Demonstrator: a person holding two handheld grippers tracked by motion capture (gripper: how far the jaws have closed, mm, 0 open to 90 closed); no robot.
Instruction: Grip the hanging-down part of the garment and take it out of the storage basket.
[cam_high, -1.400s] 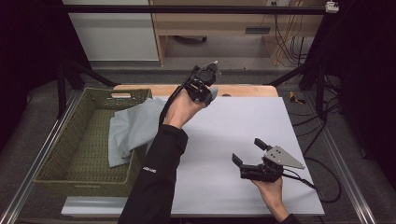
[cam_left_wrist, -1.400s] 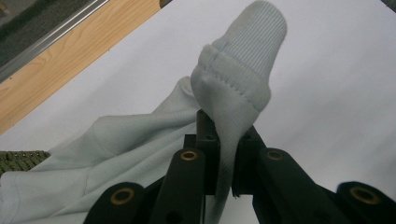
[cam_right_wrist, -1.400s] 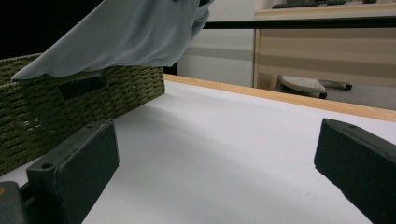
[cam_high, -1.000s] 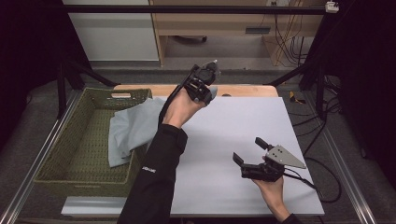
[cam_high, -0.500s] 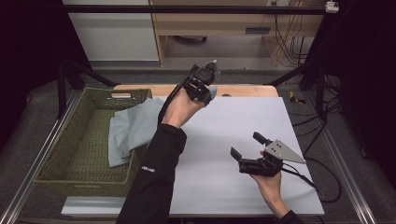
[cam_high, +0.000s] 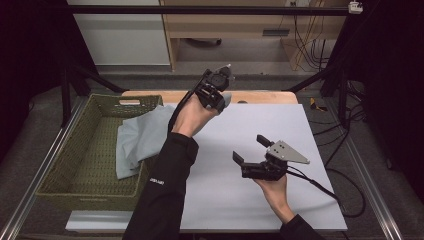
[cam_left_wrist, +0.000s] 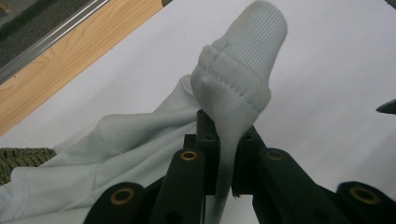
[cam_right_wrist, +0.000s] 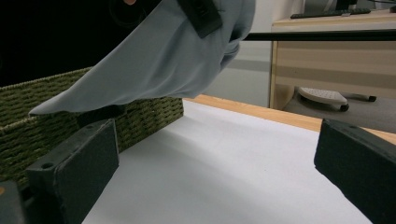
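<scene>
A pale blue garment (cam_high: 142, 137) trails from the woven green basket (cam_high: 65, 170) up to the far middle of the table. My left gripper (cam_high: 223, 97) is shut on its ribbed cuff (cam_left_wrist: 243, 74), held a little above the white table top; the cloth hangs stretched between basket and jaws. In the right gripper view the same garment (cam_right_wrist: 163, 60) hangs ahead at upper left. My right gripper (cam_high: 250, 150) hovers over the right half of the table, its jaws wide open with nothing between them, pointing toward the basket.
The white sheet (cam_high: 280, 125) covers most of the table, with a wooden strip (cam_high: 260, 96) along the far edge. A black frame post (cam_high: 345, 75) stands at the far right. A cable (cam_high: 320, 187) trails from the right gripper.
My right gripper has shifted slightly up and away from the near edge and turned a little. The left gripper and the garment have stayed in place.
</scene>
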